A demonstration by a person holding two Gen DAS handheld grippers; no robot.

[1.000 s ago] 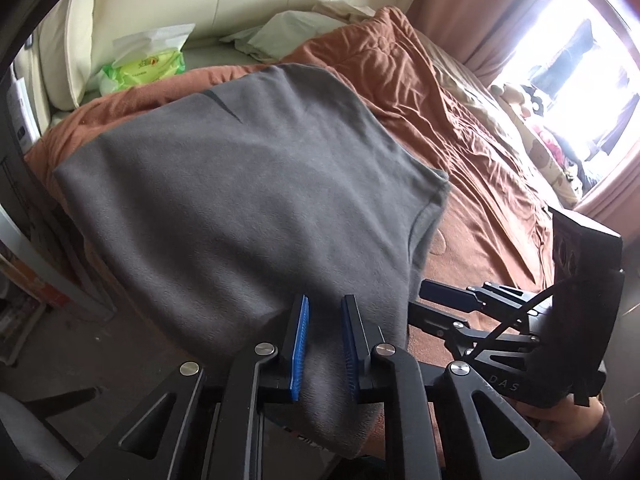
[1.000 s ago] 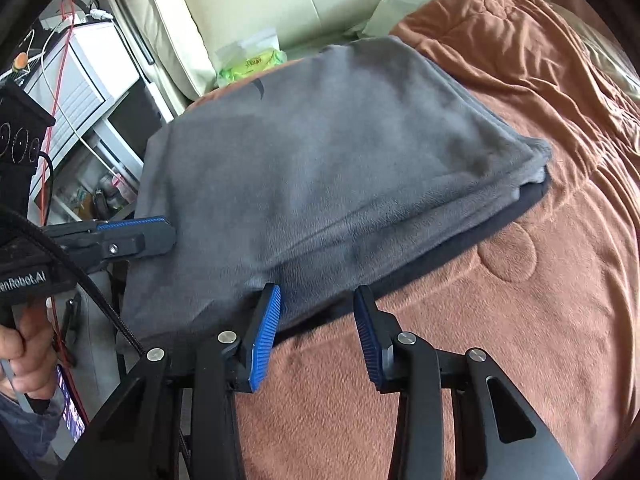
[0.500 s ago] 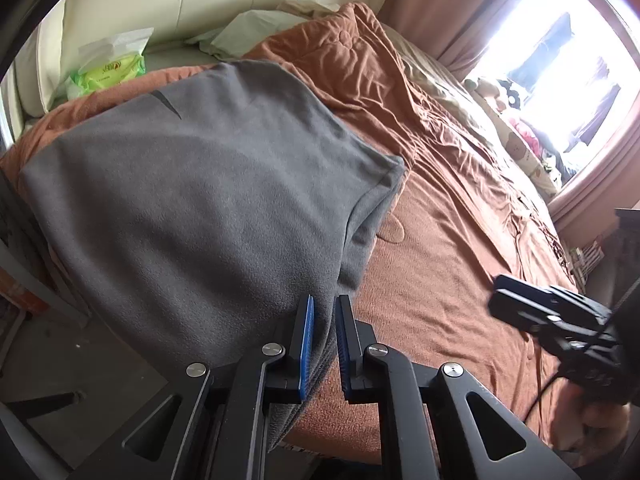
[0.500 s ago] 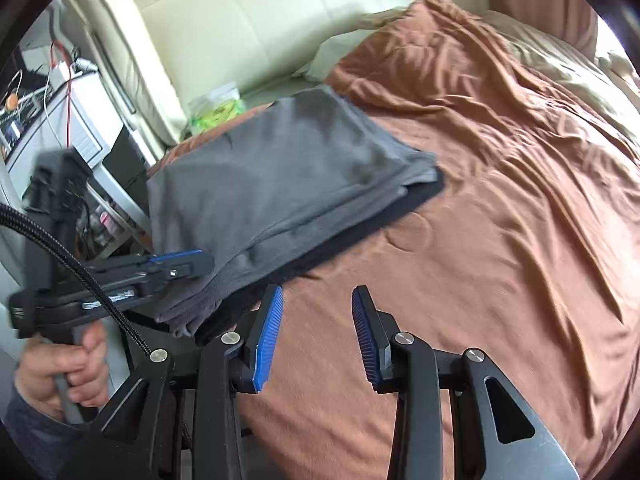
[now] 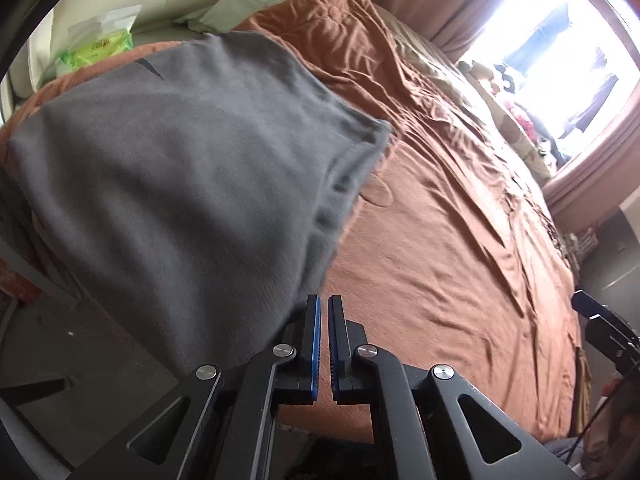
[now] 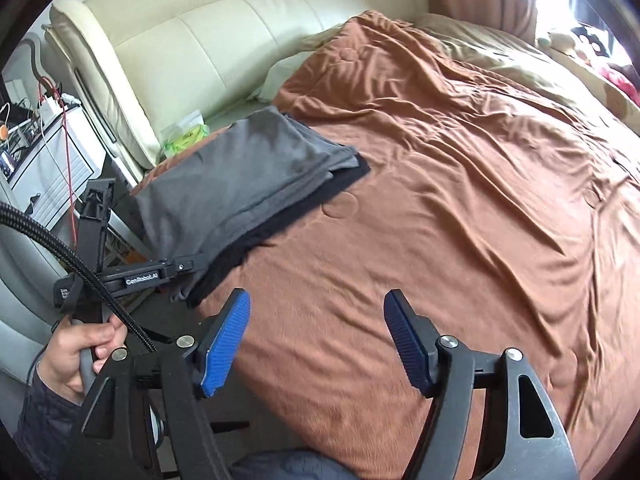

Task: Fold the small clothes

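Observation:
A folded grey garment (image 5: 180, 168) lies at the near corner of the brown bedspread (image 5: 440, 260), its near edge hanging over the bed's side. In the right wrist view the grey garment (image 6: 248, 168) rests on a black piece (image 6: 320, 196). My left gripper (image 5: 324, 344) is shut, its blue pads almost touching; the cloth's edge ends beside the left finger and none shows between the pads. From the right wrist camera, the left gripper (image 6: 196, 260) sits at the garment's hanging edge. My right gripper (image 6: 316, 340) is wide open over bare bedspread (image 6: 460, 200), holding nothing.
A green wipes pack (image 6: 186, 136) sits by the cream headboard (image 6: 200, 40). A white drawer unit (image 6: 44, 152) with cables stands left of the bed. A bright window (image 5: 560, 40) with toys and a beige blanket (image 6: 500, 52) lies at the far side. A hand (image 6: 80, 352) grips the left tool.
Both grippers have drawn back from the garment. The left jaws went from spread around thick cloth to nearly touching, and the cloth slid out. The right jaws opened wider.

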